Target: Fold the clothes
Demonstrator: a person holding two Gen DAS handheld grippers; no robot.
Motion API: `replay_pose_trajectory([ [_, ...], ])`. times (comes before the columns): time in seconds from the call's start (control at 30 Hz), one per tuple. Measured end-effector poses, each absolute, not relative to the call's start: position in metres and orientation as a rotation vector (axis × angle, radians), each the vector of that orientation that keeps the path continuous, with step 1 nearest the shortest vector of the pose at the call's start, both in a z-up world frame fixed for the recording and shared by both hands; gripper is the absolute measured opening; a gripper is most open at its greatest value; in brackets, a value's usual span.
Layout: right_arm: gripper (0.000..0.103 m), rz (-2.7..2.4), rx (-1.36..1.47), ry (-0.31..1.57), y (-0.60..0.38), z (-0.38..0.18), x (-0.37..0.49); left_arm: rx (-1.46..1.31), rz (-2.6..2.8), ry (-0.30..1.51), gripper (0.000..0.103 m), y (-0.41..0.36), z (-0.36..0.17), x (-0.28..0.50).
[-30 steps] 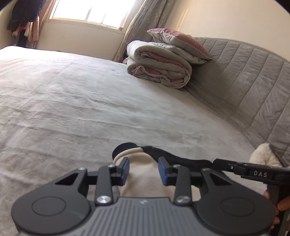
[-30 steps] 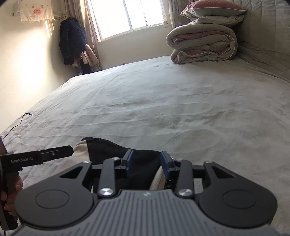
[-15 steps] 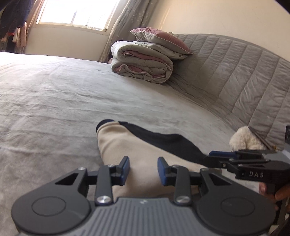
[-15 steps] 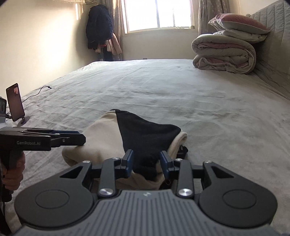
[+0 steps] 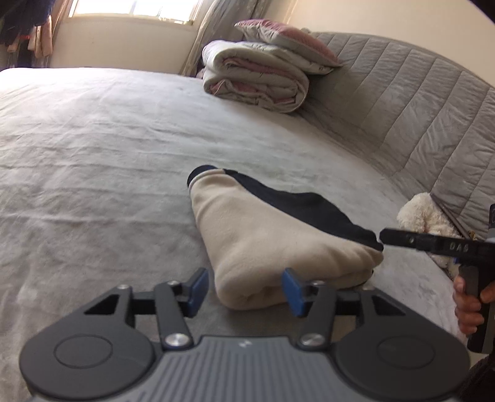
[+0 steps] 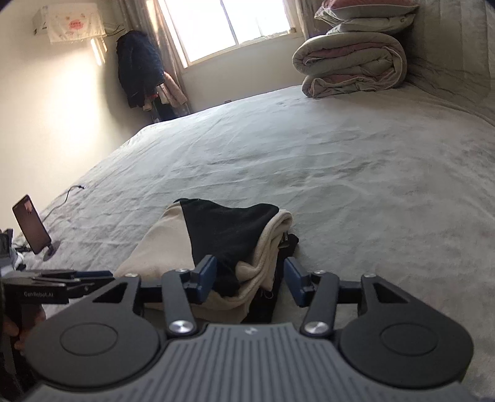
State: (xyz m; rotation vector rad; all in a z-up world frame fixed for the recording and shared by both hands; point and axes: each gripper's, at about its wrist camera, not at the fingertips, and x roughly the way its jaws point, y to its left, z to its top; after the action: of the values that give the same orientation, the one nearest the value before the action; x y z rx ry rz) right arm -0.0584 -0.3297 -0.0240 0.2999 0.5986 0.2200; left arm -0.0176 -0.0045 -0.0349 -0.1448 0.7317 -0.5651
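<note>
Both grippers have spread wider since half a second ago, letting go of the garment, which now lies folded on the bed. Left gripper stands wide apart, empty, the cream fold just ahead between its fingers. Right gripper is likewise spread, the garment's cream and black edge just ahead of it, not pinched. Far ahead, a folded duvet sits under a pillow.
</note>
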Motion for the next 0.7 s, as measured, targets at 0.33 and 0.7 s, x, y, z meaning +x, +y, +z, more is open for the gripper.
replay_pose_trajectory([
  [0.33,0.082,0.218,0.579,0.700,-0.351,-0.031,-0.047,-0.058,-0.481,0.867,0.094,-0.028,-0.021,-0.008],
  [0.7,0.083,0.187,0.856,0.812,-0.374,-0.051,-0.040,-0.012,-0.442,0.991,0.100,-0.044,-0.013,0.010],
])
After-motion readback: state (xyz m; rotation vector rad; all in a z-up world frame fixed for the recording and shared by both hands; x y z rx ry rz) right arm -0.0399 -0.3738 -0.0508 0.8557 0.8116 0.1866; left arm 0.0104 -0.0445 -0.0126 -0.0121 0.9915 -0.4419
